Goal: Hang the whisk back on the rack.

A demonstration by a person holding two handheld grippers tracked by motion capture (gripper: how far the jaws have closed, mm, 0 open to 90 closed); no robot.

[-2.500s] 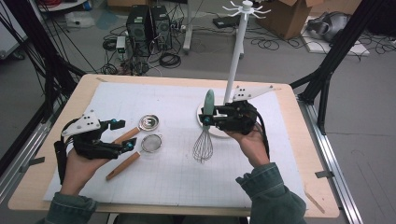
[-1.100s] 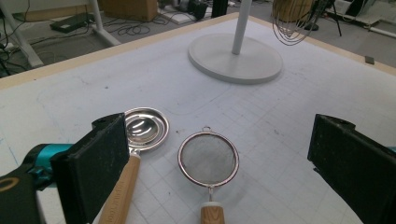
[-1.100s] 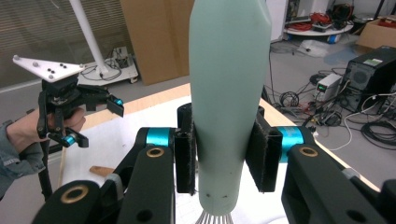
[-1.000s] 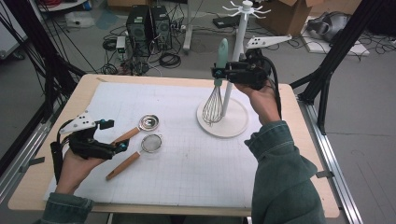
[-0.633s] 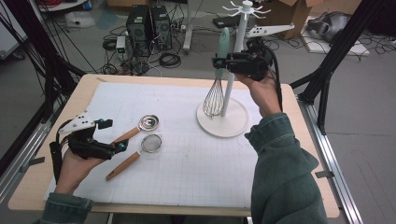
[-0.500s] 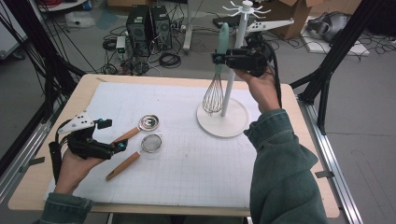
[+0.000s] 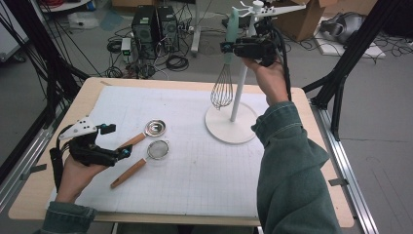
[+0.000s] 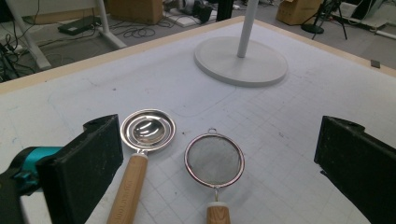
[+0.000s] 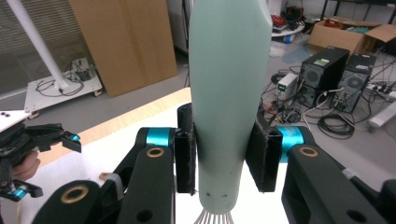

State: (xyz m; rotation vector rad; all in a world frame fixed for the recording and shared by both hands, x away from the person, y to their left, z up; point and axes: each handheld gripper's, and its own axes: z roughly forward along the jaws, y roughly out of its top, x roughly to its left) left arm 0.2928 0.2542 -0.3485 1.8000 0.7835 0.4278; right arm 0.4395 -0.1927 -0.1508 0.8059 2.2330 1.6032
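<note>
Whisk (image 7: 225,73) is being held up in the air by the right gripper (image 7: 233,47), well above the tabletop (image 7: 195,87) and just beside the pole of the white stand (image 7: 233,124). Its pale green handle (image 9: 229,93) is being clamped between the two closed jaws, pointing upward, while the wire loops are hanging below, over the stand's round base. The handle's tip is being kept close to the hooks at the top of the stand; whether it is touching one cannot be told. The left gripper (image 7: 114,141) is being rested low at the left side of the tabletop, its jaws being held wide apart with nothing between them. Just ahead of those jaws, a spoon (image 8: 147,130) and a strainer (image 8: 214,159) are lying side by side on the white mat (image 7: 185,165), near each other but apart, wooden handles pointing back toward the gripper.
</note>
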